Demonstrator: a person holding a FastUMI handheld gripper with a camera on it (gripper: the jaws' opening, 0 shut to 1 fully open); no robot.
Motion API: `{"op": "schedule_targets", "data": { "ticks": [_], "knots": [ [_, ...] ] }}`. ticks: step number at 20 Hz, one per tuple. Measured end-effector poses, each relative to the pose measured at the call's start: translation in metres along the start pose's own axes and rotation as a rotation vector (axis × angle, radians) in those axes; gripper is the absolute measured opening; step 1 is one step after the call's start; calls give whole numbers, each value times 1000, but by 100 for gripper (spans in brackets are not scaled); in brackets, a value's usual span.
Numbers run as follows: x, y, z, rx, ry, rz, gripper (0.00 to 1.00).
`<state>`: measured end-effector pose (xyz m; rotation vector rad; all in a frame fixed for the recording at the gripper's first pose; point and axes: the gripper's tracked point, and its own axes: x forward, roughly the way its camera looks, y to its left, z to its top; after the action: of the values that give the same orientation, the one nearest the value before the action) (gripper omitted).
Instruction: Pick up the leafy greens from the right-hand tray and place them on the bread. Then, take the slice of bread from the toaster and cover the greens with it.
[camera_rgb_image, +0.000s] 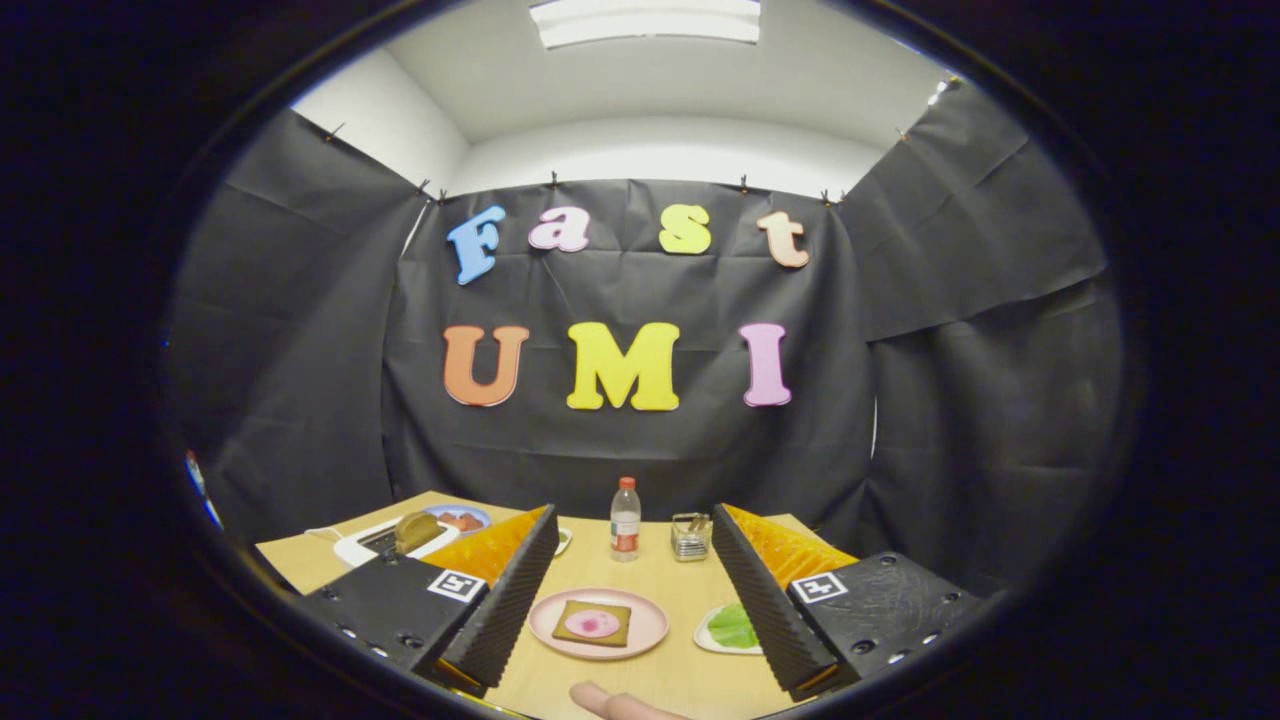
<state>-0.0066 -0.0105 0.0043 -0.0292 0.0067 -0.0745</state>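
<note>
Fingertip of a person (617, 703) pokes in at the near edge of a pale wooden table (660, 560), just below the gripper (630, 590), whose two ribbed fingers stand released and wide apart, holding nothing. Between them, on a round pink plate (598, 622), lies a square slice of brown bread (593, 622) topped with a pink, glossy round of what looks like ham (593, 623).

Just ahead of the right finger, and partly hidden behind it, sits a small white tray (712, 634) holding the leafy greens (733, 626), a flat, bright green piece with a soft, wavy outline. The greens lie to the right of the plate and close beside it, so the coming grasp likely calls for a swing to the right and a drop toward the table (their long axis cannot be told, since the finger covers part of them).

Beyond the left finger stands a white toaster (365, 545) with a second brown slice (416, 531) upright in its slot, well apart from the plate. Behind it a blue dish (460, 519) carries something reddish. At the far edge of the table stand a clear plastic bottle (625, 518) with a red cap and label, and just beside it a small clear holder (691, 537).
</note>
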Motion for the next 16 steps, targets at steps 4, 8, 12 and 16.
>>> {"op": "schedule_targets", "data": {
  "ticks": [4,8,12,16],
  "knots": [
    [1,-1,-3,9,3,3,95],
    [3,-4,-8,-6,10,-1,95],
    [7,-9,-16,-22,13,-11,95],
    [18,-27,-28,-11,24,-27,95]
  ]
}}
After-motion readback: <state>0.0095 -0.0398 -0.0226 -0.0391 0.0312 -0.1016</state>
